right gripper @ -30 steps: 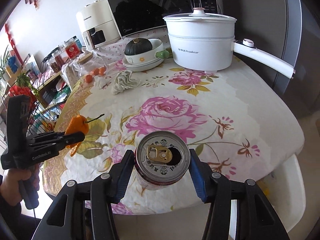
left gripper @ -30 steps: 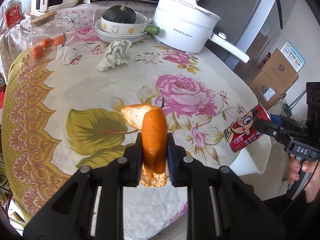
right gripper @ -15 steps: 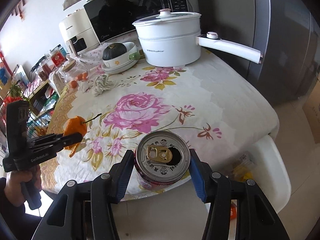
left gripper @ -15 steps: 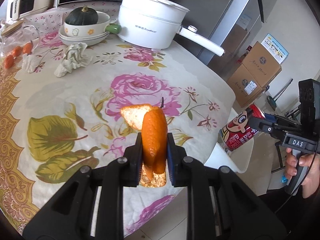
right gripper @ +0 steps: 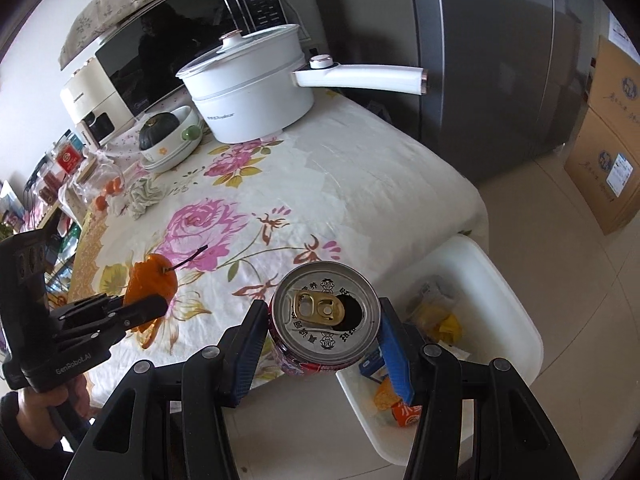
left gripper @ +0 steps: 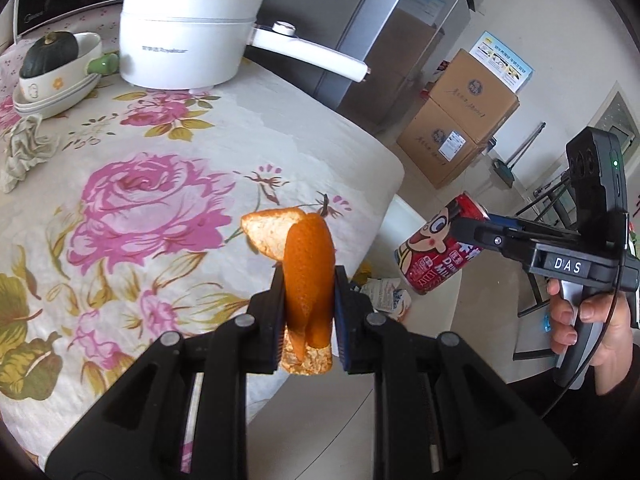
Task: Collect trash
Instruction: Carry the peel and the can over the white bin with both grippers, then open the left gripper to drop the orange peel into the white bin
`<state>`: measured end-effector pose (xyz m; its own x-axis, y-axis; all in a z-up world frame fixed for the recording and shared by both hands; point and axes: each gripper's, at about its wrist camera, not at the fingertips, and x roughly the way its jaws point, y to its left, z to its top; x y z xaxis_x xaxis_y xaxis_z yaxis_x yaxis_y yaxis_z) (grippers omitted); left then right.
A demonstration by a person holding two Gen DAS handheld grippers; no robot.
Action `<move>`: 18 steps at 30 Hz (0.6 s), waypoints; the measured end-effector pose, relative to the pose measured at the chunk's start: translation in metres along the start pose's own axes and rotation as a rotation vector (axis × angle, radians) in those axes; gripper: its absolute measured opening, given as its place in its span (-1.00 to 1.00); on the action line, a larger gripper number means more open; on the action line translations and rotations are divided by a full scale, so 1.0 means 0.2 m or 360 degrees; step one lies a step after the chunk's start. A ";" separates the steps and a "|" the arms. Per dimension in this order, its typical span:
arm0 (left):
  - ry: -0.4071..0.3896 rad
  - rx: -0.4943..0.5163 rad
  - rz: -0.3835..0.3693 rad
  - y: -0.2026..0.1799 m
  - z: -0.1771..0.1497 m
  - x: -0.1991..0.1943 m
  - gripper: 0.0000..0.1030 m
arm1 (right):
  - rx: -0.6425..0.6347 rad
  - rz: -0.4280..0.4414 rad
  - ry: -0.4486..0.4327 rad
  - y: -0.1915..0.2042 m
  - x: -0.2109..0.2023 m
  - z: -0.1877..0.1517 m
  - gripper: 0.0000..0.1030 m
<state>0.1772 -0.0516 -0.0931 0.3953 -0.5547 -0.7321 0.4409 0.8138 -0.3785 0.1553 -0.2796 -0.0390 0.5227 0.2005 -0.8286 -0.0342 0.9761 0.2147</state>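
Left gripper (left gripper: 308, 312) first: jaws clenched on a curl of orange peel (left gripper: 306, 280), lower centre of the left wrist view, riding above the floral tablecloth (left gripper: 168, 184) near the table's right edge. The risk here, as I read it: the peel is thin and folded, a flap sticking out up-left of the pads, so a sharp tilt could let it slide or tear free and land on the cloth rather than in the bin. This gripper tips downward, its person's hand (right gripper: 40, 404) wrapped round the handle at lower left of the right wrist view.

Across to the right gripper (right gripper: 324, 320), lower centre of its own view: jaws grasping an opened red drink can (right gripper: 326, 316) by its sides, mouth towards the camera. Any dregs could spill (can't see inside that dark opening). The white bin (right gripper: 516, 312), lower right, already holds wrappers; the can hangs just over its near-left rim, so a release now might clip the rim and bounce out. The right hand (left gripper: 588, 320) grips its handle at the right edge of the left wrist view, gripper angled down.
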 end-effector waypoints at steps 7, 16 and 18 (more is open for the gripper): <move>0.0060 0.0080 -0.0066 -0.19 0.01 0.15 -0.56 | 0.0089 -0.0072 0.0002 -0.17 -0.04 -0.02 0.07; 0.0109 0.0168 -0.0178 -0.42 0.01 0.30 -0.56 | 0.0188 -0.0163 0.0041 -0.40 -0.08 -0.08 0.07; 0.0124 0.0181 -0.0196 -0.45 0.00 0.34 -0.56 | 0.0199 -0.0179 0.0050 -0.44 -0.09 -0.10 0.07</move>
<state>0.1647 -0.1628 -0.1081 0.2711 -0.6303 -0.7275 0.5723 0.7133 -0.4047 0.1320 -0.3667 -0.0526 0.4903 0.0949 -0.8664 0.1301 0.9749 0.1804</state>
